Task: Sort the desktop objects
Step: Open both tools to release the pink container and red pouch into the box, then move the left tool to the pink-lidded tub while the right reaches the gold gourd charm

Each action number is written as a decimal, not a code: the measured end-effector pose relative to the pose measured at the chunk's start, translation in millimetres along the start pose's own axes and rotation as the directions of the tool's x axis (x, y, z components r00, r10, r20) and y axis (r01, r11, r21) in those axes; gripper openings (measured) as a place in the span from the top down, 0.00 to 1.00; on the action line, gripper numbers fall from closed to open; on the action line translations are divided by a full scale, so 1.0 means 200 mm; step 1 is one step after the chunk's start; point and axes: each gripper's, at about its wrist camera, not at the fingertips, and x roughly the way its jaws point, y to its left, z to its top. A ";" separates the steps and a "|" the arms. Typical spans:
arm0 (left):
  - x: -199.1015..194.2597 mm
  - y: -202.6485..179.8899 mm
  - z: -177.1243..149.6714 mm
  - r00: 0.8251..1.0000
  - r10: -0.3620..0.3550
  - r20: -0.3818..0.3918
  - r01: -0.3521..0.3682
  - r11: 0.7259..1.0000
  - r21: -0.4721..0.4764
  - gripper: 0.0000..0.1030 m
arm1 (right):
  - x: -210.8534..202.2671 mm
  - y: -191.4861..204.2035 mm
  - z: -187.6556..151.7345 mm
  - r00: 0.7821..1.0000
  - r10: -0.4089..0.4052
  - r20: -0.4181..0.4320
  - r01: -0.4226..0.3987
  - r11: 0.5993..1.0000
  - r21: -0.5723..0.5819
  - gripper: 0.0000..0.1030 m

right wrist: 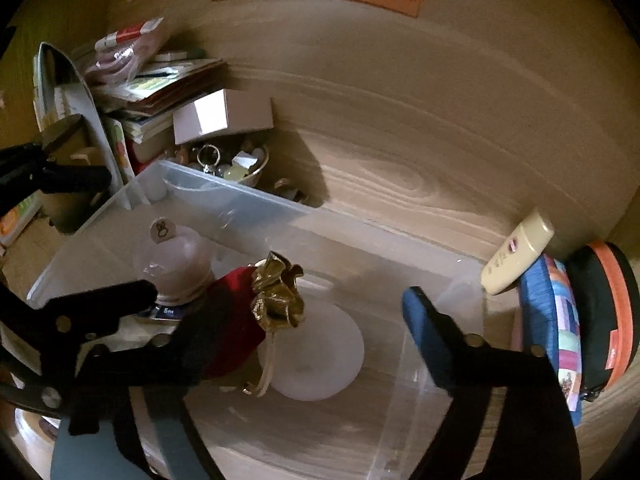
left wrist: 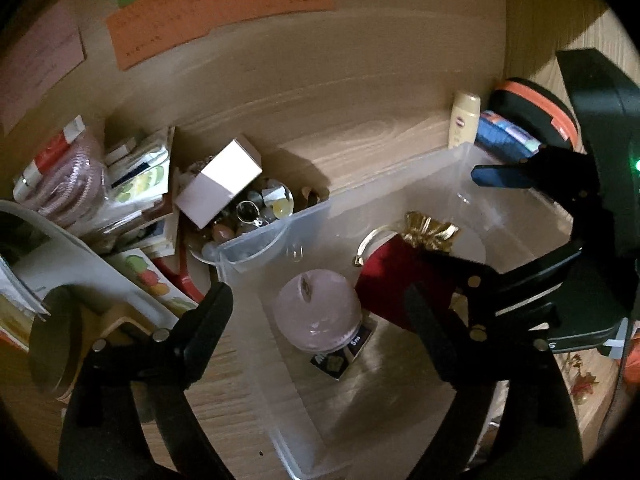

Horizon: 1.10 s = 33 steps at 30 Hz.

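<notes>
A clear plastic bin [left wrist: 280,216] [right wrist: 240,200] stands on the wooden desk. Inside lie a pale pink round container [left wrist: 320,312] [right wrist: 176,264], a red pouch with a gold top [left wrist: 396,276] [right wrist: 244,312], a small dark packet [left wrist: 340,356] and a white disc [right wrist: 324,352]. My left gripper [left wrist: 320,316] is open and empty above the bin, its fingers either side of the pink container. My right gripper [right wrist: 292,320] is open and empty over the bin, beside the pouch; in the left wrist view its fingers [left wrist: 500,176] reach in from the right.
A bowl of trinkets [left wrist: 256,208] [right wrist: 236,168] with a white box [left wrist: 220,180] [right wrist: 224,116] on it sits behind the bin. Books and packets [left wrist: 120,184] pile at left. A cream tube [left wrist: 464,120] [right wrist: 516,256], a blue pouch [right wrist: 556,328] and an orange-black case [right wrist: 612,308] lie at right.
</notes>
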 end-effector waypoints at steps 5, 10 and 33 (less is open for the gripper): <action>-0.07 0.03 0.00 1.000 0.006 0.010 -0.006 1.000 -0.030 0.13 | -0.05 0.01 0.02 1.000 -0.023 0.018 0.023 1.000 -0.021 0.15; -0.17 0.04 -0.02 0.999 0.035 0.028 -0.034 0.999 -0.039 0.07 | -0.14 0.01 0.04 0.998 -0.033 0.050 0.034 0.999 -0.017 0.15; -0.58 -0.02 -0.23 0.989 0.063 0.130 -0.057 0.997 -0.054 0.03 | -0.70 0.10 -0.21 0.970 -0.158 0.183 0.166 0.986 -0.028 0.08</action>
